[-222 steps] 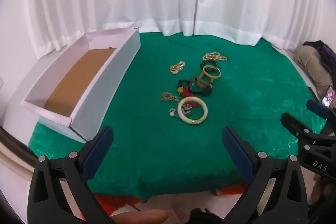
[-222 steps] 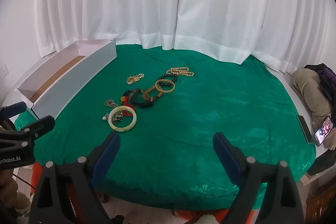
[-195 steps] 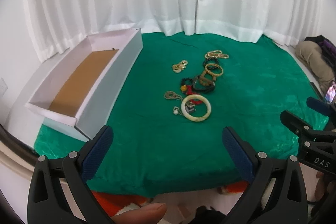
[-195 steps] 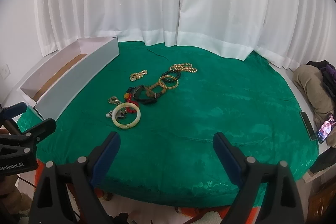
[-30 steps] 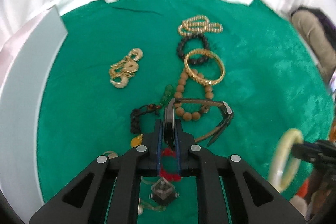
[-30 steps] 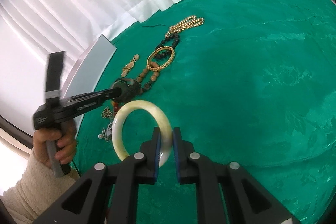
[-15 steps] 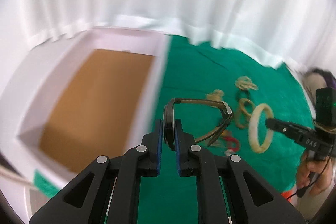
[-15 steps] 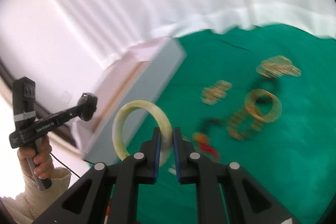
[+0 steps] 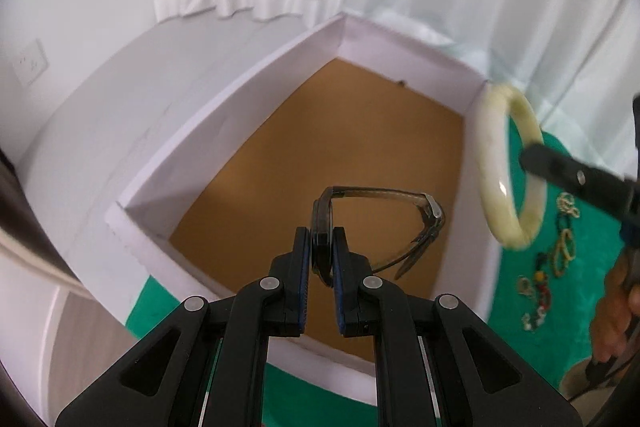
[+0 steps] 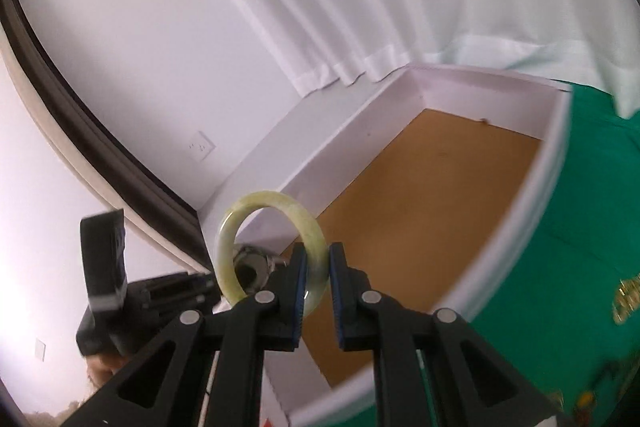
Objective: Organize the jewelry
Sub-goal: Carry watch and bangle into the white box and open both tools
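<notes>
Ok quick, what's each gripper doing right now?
Left gripper: shut on the watch, above the box.
Right gripper: shut on the bangle.

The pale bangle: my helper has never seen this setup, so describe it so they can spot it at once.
Find the big white box with the brown floor at the edge of the green cloth. Above its near wall, the right gripper pinches a pale bangle on edge. Unlike the watch in the left gripper, it is a thick, smooth, unbroken ring.
</notes>
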`<state>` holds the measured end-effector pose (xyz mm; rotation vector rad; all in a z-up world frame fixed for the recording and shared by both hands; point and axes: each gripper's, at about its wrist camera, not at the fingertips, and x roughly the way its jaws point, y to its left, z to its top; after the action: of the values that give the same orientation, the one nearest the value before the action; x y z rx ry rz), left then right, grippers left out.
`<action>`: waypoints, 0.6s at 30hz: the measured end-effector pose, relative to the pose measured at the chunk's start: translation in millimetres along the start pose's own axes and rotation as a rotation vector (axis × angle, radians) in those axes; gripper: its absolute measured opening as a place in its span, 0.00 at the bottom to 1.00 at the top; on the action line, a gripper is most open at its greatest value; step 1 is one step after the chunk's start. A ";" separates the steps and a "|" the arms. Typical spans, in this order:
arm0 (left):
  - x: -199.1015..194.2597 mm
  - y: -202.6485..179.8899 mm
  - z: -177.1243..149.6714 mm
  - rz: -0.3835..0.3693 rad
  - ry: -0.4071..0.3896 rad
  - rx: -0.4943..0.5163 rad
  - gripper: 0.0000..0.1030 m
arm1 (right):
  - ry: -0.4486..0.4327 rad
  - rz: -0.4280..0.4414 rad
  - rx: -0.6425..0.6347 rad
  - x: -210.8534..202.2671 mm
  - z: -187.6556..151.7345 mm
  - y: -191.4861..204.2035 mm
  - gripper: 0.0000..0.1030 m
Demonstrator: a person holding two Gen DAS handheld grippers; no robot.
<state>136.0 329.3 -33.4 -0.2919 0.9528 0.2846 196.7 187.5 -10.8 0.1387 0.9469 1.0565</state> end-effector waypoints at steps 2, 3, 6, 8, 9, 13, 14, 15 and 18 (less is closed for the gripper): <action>10.4 12.3 -2.0 0.011 0.015 -0.018 0.09 | 0.027 -0.018 -0.010 19.1 4.8 0.5 0.11; 14.0 16.1 -2.4 0.016 0.022 -0.024 0.08 | 0.053 -0.028 -0.019 32.5 6.8 -0.5 0.11; 25.9 22.9 -5.0 0.014 0.049 -0.032 0.09 | 0.123 -0.066 -0.034 68.8 5.4 -6.1 0.11; 33.0 22.4 -7.2 0.026 0.066 -0.020 0.10 | 0.159 -0.086 -0.032 85.6 -0.2 -15.2 0.11; 37.2 21.4 -7.3 0.031 0.076 -0.014 0.12 | 0.170 -0.090 -0.028 91.9 -3.2 -18.4 0.11; 41.1 19.7 -10.6 0.063 0.093 -0.017 0.40 | 0.188 -0.156 -0.024 97.4 -13.5 -29.4 0.19; 38.1 20.0 -12.7 0.078 0.079 -0.017 0.50 | 0.183 -0.164 -0.018 95.6 -12.7 -31.4 0.24; 34.3 20.0 -14.0 0.093 0.062 -0.016 0.52 | 0.175 -0.176 -0.015 91.9 -12.9 -33.6 0.34; 17.6 22.7 -20.1 0.088 0.030 -0.031 0.56 | 0.154 -0.226 -0.050 78.0 -14.7 -31.8 0.39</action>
<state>122.2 344.8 -61.6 -0.2835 0.9933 0.3761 219.6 227.7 -82.8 -0.0914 1.0472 0.8897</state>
